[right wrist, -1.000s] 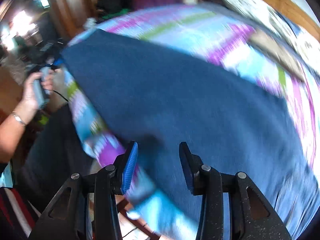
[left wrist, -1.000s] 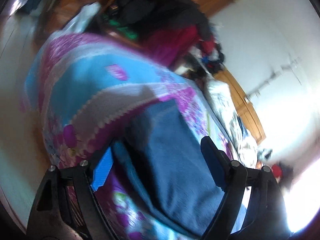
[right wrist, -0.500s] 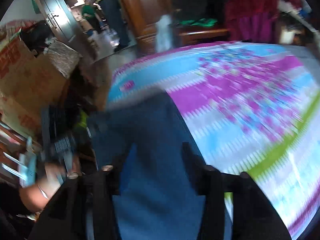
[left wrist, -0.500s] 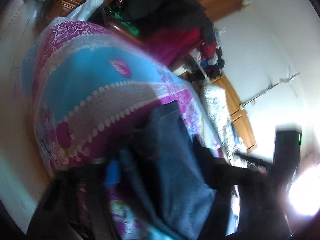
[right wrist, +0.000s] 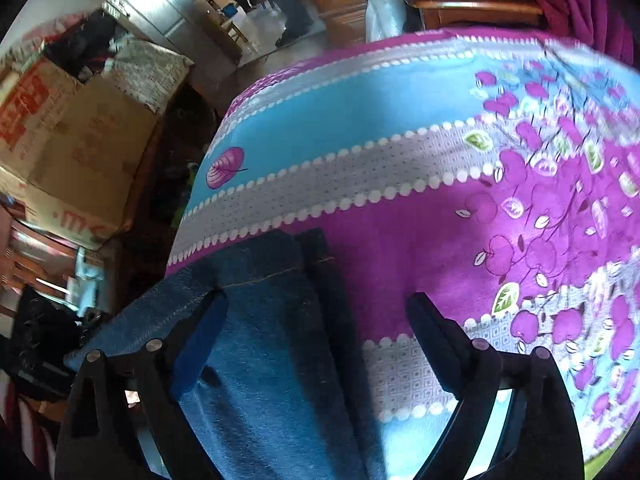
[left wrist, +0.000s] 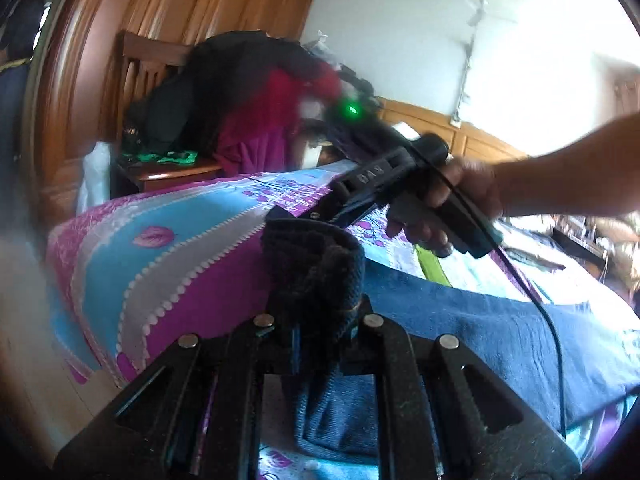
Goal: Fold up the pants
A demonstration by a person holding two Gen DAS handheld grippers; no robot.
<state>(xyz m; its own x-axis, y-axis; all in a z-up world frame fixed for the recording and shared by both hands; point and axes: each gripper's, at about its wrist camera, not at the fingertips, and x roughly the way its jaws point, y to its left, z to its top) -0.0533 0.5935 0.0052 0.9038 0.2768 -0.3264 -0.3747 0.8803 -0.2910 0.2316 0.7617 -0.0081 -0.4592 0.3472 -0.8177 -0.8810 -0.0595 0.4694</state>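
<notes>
Blue denim pants (left wrist: 500, 332) lie across a bed with a purple, blue and grey bedspread (left wrist: 180, 260). My left gripper (left wrist: 318, 320) is shut on a bunched edge of the pants, which bulges up dark over its fingers and hides the tips. A hand (left wrist: 460, 196) holds my right gripper (left wrist: 288, 216) just beyond that bunch. In the right wrist view my right gripper (right wrist: 316, 320) stands wide open above the stitched end of the pants (right wrist: 260, 280), near the corner of the bedspread (right wrist: 400, 160). Nothing is between its fingers.
A chair heaped with dark and red clothes (left wrist: 248, 92) stands against a wooden wardrobe (left wrist: 180, 0) past the bed. A black cable (left wrist: 552, 320) trails over the pants. Beside the bed are a cardboard box (right wrist: 80, 140), a white bag (right wrist: 380, 4) and a nightstand (right wrist: 472, 4).
My left gripper went from open to shut on the pants edge and raised it. My right gripper opened wider and swung over the pants end near the bed corner.
</notes>
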